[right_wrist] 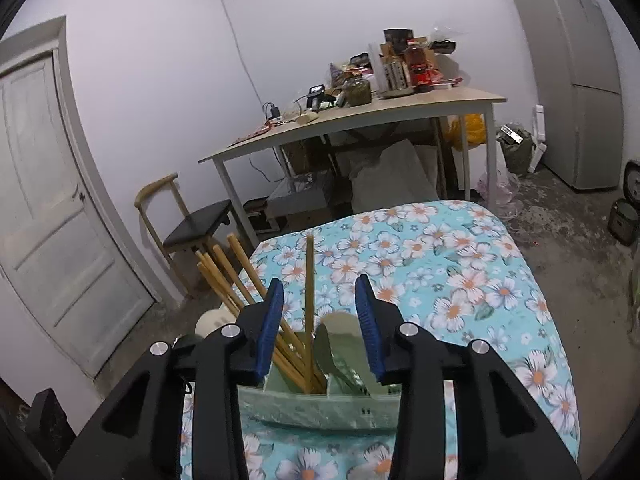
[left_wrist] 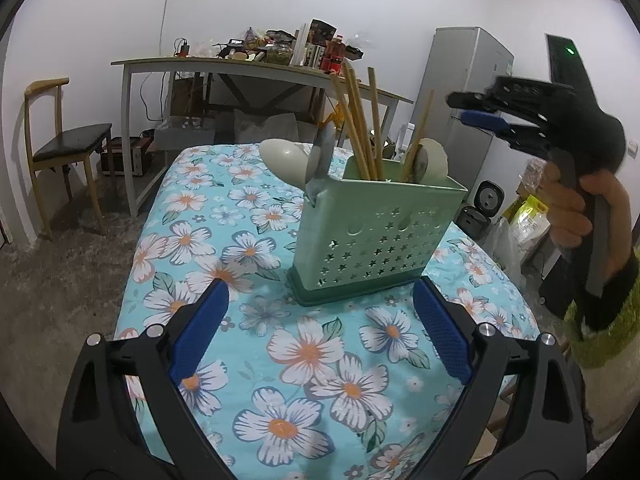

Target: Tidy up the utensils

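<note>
Right wrist view showed my right jaws [right_wrist: 319,320] partly open and empty above the green holder [right_wrist: 320,404] at six o'clock, chopsticks [right_wrist: 308,304] and spoons [left_wrist: 280,158] already inside it on the flowered desk [left_wrist: 320,360], my left jaws [left_wrist: 320,328] wide and empty; I judged the sorting nearly done.

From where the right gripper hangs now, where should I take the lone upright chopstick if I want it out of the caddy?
Grip the chopstick on its bare upper shaft, from above. It stands nearly vertical in the caddy, apart from the leaning bundle, and already lies between the right gripper's open fingers.
</note>
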